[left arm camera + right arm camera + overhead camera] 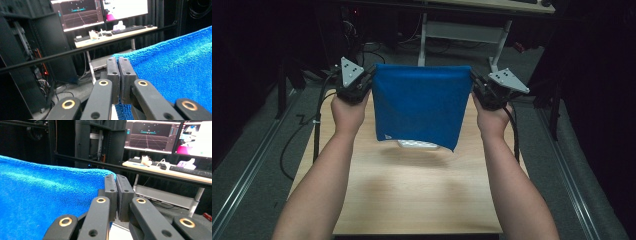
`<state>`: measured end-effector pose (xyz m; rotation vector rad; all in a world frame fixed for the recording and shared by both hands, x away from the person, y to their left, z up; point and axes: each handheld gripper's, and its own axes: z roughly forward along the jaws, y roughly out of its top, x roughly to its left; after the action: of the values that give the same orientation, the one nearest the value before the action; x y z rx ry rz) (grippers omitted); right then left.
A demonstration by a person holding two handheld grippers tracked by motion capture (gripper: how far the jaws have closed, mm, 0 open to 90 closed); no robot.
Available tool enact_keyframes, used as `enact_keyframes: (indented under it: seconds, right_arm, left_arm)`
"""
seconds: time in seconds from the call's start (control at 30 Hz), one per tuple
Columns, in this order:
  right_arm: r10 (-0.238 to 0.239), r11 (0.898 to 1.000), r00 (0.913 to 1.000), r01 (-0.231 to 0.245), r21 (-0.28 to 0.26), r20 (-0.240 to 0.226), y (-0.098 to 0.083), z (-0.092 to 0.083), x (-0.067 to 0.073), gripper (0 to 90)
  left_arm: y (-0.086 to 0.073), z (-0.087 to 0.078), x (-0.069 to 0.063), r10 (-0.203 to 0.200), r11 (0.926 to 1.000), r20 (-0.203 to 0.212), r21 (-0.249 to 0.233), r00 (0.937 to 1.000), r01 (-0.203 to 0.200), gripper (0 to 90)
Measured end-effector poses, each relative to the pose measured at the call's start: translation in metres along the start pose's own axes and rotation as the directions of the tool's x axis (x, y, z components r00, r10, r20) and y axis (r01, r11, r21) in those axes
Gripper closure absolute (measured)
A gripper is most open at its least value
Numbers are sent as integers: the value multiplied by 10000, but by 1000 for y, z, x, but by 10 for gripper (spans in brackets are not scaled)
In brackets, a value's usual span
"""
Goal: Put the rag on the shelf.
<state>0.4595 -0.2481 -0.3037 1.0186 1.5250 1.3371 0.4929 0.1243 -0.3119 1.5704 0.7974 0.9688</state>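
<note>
A blue terry cloth [418, 105] hangs in the air above the wooden table [412, 195], stretched flat between both grippers. My left gripper [364, 85] pinches its upper left corner, and my right gripper [474, 87] pinches the upper right corner. In the left gripper view the jaws of the left gripper [118, 60] are pressed together on the cloth's edge [175, 70]. The right gripper view shows the right gripper [115, 178] clamped the same way on the cloth [42, 200]. A small white tag [387, 136] sits at the cloth's lower left corner.
A pale flat object [417, 144] lies on the table, mostly hidden behind the cloth's lower edge. Beyond the table stand a desk frame [462, 32], monitors [150, 136] and a keyboard [127, 29]. Dark floor and rails flank the table.
</note>
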Motion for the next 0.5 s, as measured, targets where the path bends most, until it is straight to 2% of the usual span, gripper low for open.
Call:
enact_keyframes:
  seconds: [0.07, 0.17, 0.2, 0.23, 0.27, 0.33, 0.37, 0.4, 0.47, 0.5]
  right_arm:
    - [1, 10000, 10000, -1, -31, -15, 1, 2, -1, 887]
    - [-137, 9998, 9999, 136, 113, 39, 3, 8, -3, 887]
    - [-292, 9991, 9995, 288, 309, 117, 1, 14, -4, 887]
    - [-292, 9991, 9995, 288, 309, 117, 1, 14, -4, 887]
    - [-416, 9976, 9990, 406, 555, 170, -3, 19, -6, 887]
    - [-405, 9969, 9990, 391, 687, 189, -6, 22, -7, 887]
    - [-393, 9957, 9990, 373, 845, 226, -9, 25, -8, 887]
    - [-465, 9911, 9983, 419, 1262, 341, -17, 31, -10, 887]
    - [-511, 9886, 9981, 457, 1436, 346, -21, 34, -10, 886]
    - [-575, 9862, 9976, 509, 1574, 374, -25, 36, -10, 887]
  left_arm:
    - [3, 5, 1, 181, 9998, -75, 86, 9998, -180, 886]
    - [3, 13, 3, 144, 9995, -59, 298, 9999, -142, 885]
    - [-2, 20, 4, 158, 9983, -38, 556, 9999, -156, 885]
    - [-2, 20, 4, 158, 9983, -38, 556, 9999, -156, 885]
    - [-5, 24, 4, 128, 9972, -1, 733, 9999, -127, 885]
    - [-13, 33, 3, 157, 9933, 92, 1146, 9998, -166, 885]
    - [-17, 36, 3, 81, 9920, 151, 1258, 9999, -99, 885]
    - [-25, 41, 2, -111, 9898, 183, 1420, 9998, 84, 885]
    - [-29, 44, 2, -200, 9878, 226, 1551, 9995, 162, 885]
    - [-35, 47, 2, -244, 9844, 269, 1748, 9993, 193, 885]
